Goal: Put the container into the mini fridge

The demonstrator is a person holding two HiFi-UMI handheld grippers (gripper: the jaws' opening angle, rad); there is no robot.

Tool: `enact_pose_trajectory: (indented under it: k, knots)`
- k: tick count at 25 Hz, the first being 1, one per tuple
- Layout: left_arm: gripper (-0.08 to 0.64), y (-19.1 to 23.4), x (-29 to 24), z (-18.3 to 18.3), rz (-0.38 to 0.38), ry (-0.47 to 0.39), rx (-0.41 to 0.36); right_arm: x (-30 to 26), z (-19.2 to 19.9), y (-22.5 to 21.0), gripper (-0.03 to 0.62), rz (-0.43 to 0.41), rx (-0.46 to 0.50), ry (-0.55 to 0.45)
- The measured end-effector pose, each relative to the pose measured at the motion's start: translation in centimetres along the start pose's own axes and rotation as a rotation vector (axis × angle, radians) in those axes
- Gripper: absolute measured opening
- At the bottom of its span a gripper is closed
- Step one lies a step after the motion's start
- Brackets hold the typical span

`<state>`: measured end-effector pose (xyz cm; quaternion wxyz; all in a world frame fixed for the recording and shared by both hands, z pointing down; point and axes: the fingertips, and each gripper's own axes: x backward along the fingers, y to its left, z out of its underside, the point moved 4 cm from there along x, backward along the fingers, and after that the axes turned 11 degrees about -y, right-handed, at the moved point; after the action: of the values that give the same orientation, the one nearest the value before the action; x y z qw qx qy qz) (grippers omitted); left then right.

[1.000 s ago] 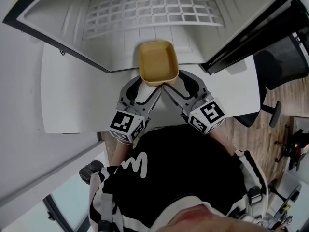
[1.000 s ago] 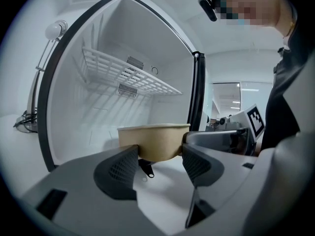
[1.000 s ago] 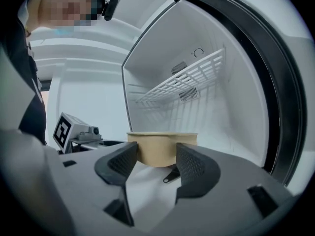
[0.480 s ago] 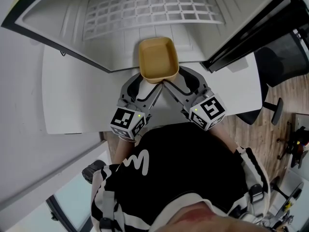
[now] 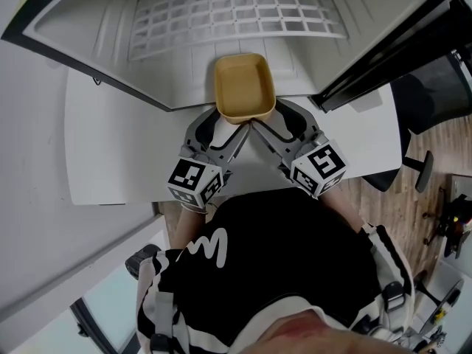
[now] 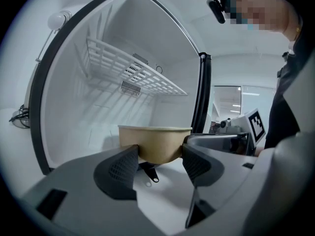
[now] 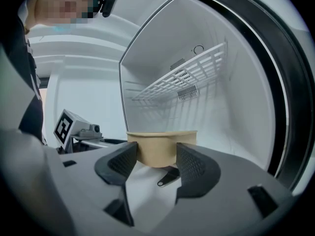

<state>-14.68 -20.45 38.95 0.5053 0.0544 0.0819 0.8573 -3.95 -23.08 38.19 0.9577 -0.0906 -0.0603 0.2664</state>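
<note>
Looking down through the head view, I see the container (image 5: 244, 87) just above the middle of the frame: a tan, open-topped tub with rounded corners and nothing inside it. It sits at the open mouth of the mini fridge (image 5: 96, 46), with its far end over the white fridge floor and its near end at the front lip. Beyond it, across the top of the frame, the white wire shelf (image 5: 236, 9) spans the fridge's interior.

The left gripper (image 5: 230, 133) comes up from lower left and the right gripper (image 5: 267, 133) from lower right. Their tips meet in a V under the container's near edge. In the left gripper view the two dark, ribbed pads are drawn in against the container's walls, one on each side, and the tub fills the gap between them. The right gripper view shows the same: both pads are pressed to the tan walls just under the rim. Each gripper is therefore only as far apart as the tub's corner allows, and each has a firm hold on it.

In both gripper views the container's base shows above the white surface with a shadow beneath it. I cannot tell whether it touches the floor.

The white table (image 5: 110, 146) carries the fridge and fills the left middle of the head view. A black office chair (image 5: 428, 94) stands at the right edge on wooden flooring.
</note>
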Motion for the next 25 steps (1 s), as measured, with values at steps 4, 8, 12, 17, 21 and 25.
enact_pose_trajectory:
  k: [4, 8, 12, 17, 21, 25]
  knots:
    - [0.284, 0.4, -0.2, -0.2, 0.0, 0.003, 0.008, -0.4, 0.0, -0.2, 0.256, 0.001, -0.002, 0.002]
    - [0.284, 0.7, -0.5, -0.3, 0.002, -0.002, 0.012, -0.7, -0.2, -0.4, 0.256, 0.007, -0.004, -0.004]
    - [0.284, 1.0, -0.7, -0.2, 0.004, 0.002, 0.016, -0.9, -0.1, -0.6, 0.256, 0.016, 0.001, 0.004]
    - [0.284, 1.4, -1.1, -0.3, 0.008, 0.003, 0.025, -1.4, -0.2, -0.9, 0.256, 0.029, 0.002, 0.009]
    - [0.284, 1.7, -1.3, -0.4, 0.007, 0.0, 0.037, -1.7, -0.3, -1.1, 0.256, 0.029, 0.001, 0.01]
    - [0.284, 1.9, -1.5, -0.3, -0.001, 0.013, 0.039, -1.9, -0.2, -1.3, 0.256, 0.023, -0.003, 0.019]
